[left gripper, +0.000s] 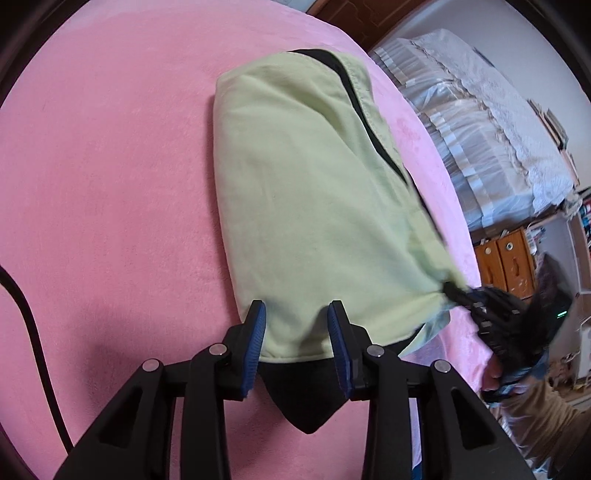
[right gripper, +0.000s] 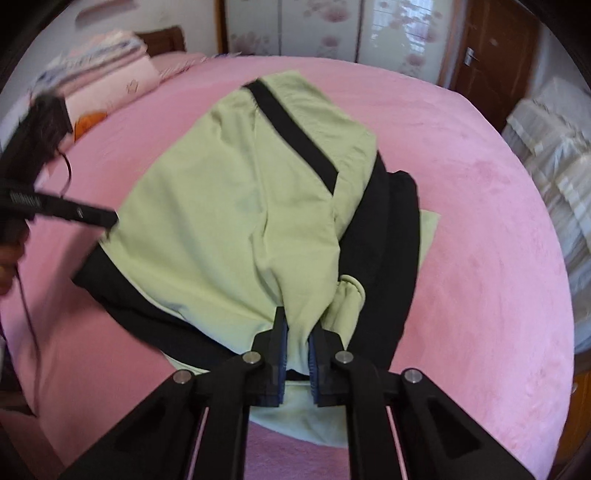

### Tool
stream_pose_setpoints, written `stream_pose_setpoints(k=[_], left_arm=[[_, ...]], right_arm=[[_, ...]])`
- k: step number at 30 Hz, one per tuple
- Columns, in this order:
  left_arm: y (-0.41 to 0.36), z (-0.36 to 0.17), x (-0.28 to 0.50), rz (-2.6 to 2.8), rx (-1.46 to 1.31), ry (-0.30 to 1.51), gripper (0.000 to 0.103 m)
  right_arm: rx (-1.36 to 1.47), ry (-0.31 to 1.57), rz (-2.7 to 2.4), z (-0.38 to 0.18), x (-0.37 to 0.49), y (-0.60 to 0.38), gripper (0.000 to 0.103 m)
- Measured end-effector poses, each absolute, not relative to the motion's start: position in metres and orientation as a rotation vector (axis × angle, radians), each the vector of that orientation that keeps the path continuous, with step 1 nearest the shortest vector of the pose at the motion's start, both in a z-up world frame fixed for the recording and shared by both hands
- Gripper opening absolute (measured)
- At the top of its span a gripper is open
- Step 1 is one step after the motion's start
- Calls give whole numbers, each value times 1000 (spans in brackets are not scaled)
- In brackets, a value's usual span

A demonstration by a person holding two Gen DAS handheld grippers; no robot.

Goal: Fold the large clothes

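Observation:
A light green garment with black panels [right gripper: 229,206] lies partly folded on the pink bed cover [right gripper: 480,240]. A black stripe [right gripper: 291,136] crosses its upper layer. In the right wrist view my right gripper [right gripper: 297,347] is shut on a bunched fold of green cloth at the garment's near edge. In the left wrist view that same gripper [left gripper: 452,290] pinches a green corner at the right. My left gripper [left gripper: 297,321] holds the near edge of the green layer [left gripper: 303,184], and the cloth fills the gap between its blue pads [left gripper: 258,332]. A black layer [left gripper: 303,398] hangs below. The left gripper [right gripper: 107,219] looks blurred at the garment's left corner.
Folded bedding [right gripper: 110,62] is stacked at the bed's far left. Wardrobe doors [right gripper: 317,26] and a wooden door [right gripper: 491,55] stand behind. White-covered furniture [left gripper: 480,110] and wooden drawers [left gripper: 506,262] lie beyond the bed's edge. A black cable [left gripper: 29,314] trails on the cover.

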State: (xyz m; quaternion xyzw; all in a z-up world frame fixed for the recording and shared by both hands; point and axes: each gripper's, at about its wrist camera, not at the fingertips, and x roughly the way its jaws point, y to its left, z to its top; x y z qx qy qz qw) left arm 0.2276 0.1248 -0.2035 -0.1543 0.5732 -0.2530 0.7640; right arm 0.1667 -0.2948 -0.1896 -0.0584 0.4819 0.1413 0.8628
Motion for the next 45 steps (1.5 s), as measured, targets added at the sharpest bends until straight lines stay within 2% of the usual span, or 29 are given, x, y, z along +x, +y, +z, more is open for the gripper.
stream_pose_setpoints(k=[4,9,16,20,23,25,29,35,39,45], left_arm=[[114,-198,223,-561,-276,1242,32],[103,-200,217,-564,-164,1243,34],[89,-190,214,-577,-62,1239,35],[85,-189,210,-583,-44,1232,35],[82,-185,210,-582,-25,1232,45],[80,-184,211,-586,-19,1248,46],[86,-176,216,-621,-56,1279,46],[95,-161,239,-592,-119,1235,47],[101,-167,268,-565,-199,1234,47],[106,-188,305,-539,-319,1255,47]], right_arm=[[-1,1032,266,-174,149,-309,8],[52,1201,171,-229,139,-315,8],[102,1135,79,-211,125,-317,6],[75,1239,50,-240,129,-315,7],[49,1228,43,-229,133,-309,8],[64,1227,34,-218,134,-311,16],[143,1190,32,-194,142,-319,40],[236,1092,42,-173,194,-334,40],[303,1070,52,-189,242,-346,40],[377,1130,65,-220,286,-347,40]])
